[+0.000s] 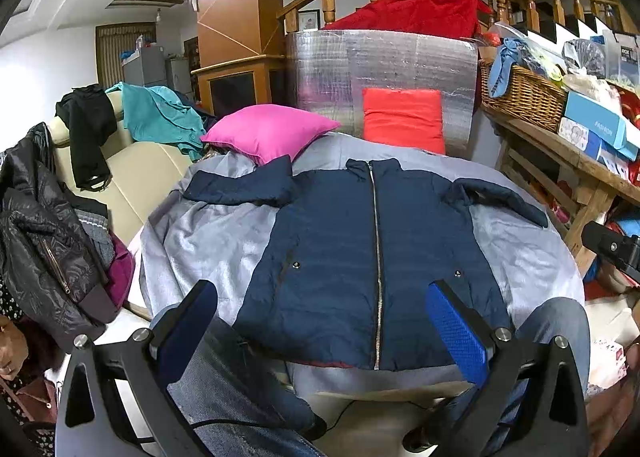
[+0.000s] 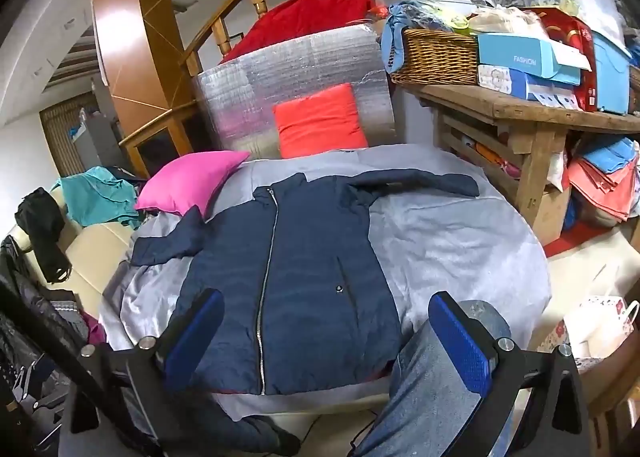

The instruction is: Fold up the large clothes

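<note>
On grey sheet (image 1: pixel 192 233) lies navy jacket (image 1: pixel 340 257), apparently zipped; both tongs (image 1: pixel 324 321) (image 2: pixel 328 329) apart.

Navy jacket (image 1: pixel 340 257) of matt quilted cloth, with a shiny metal zip (image 1: pixel 378 265). Spread on smooth grey sheet (image 2: pixel 460 241). Behind, woven wicker basket (image 1: pixel 520 97) and rough wooden table (image 2: pixel 532 109).

Navy jacket (image 2: pixel 296 281) spread flat, zipped, front up, sleeves out, on grey sheet (image 2: pixel 460 241). Right gripper (image 2: pixel 328 341) above hem, fingers (image 2: pixel 464 345) wide apart, empty. Pink cushion (image 2: pixel 192 181) touching one sleeve; orange cushion (image 2: pixel 320 121) behind.
</note>
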{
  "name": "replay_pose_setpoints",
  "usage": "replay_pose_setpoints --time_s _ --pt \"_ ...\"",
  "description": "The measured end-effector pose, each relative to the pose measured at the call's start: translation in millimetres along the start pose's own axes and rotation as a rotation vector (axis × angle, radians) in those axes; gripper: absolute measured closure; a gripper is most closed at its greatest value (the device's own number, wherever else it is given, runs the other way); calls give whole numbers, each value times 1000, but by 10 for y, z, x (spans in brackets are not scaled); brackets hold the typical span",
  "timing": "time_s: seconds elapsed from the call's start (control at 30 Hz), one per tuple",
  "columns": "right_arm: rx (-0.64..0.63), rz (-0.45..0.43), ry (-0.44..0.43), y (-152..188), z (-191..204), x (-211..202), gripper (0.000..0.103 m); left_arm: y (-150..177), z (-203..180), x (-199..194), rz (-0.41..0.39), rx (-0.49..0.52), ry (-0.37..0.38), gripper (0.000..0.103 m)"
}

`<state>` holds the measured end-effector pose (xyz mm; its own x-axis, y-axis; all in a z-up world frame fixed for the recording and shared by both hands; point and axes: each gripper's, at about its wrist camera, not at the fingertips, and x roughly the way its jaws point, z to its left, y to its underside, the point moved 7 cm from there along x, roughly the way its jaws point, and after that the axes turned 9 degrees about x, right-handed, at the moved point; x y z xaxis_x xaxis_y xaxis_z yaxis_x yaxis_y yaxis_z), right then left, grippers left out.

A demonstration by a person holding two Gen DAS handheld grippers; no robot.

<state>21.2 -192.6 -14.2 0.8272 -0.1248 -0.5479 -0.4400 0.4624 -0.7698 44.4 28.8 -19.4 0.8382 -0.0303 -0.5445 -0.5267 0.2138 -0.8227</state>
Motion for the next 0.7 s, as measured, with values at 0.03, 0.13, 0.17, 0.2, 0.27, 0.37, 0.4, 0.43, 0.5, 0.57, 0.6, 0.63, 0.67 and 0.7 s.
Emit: replay_pose_setpoints --time_s 0.03,0.13,0.17,0.2,0.27,0.37,0.4,0.43,0.5,0.57,0.6,0.63,0.67,0.7 --pt "-2 -1 1 2 3 -5 0 7 2 4 2 1 0 0" --pt "-2 -3 0 4 6 -14 0 25 11 12 7 0 4 0" --pt "-1 -3 1 2 8 -14 0 28 15 13 9 0 3 0" --pt "0 -3 2 3 8 -13 0 33 20 17 10 0 2 0" --pt "1 2 0 10 4 -8 0 35 27 22 12 -2 2 0" --pt "0 6 0 11 12 -1 0 43 33 35 19 -6 2 0" --pt "0 6 0 10 12 -1 0 44 39 40 20 -6 -1 0" --pt "0 5 -2 10 12 -1 0 44 42 47 22 -6 -3 0" --pt "-2 7 -1 13 13 4 0 44 42 62 29 -3 -7 0" --pt "-2 8 0 13 25 10 0 52 51 74 37 0 -13 0" --pt "-3 9 1 13 28 11 0 55 60 79 41 -1 -15 0" --pt "-6 10 3 14 37 13 0 55 71 88 45 -2 -16 0" --pt "-8 11 3 16 41 13 0 58 74 96 50 -3 -17 0" --pt "-11 12 2 17 48 8 0 58 80 105 55 -6 -13 0"
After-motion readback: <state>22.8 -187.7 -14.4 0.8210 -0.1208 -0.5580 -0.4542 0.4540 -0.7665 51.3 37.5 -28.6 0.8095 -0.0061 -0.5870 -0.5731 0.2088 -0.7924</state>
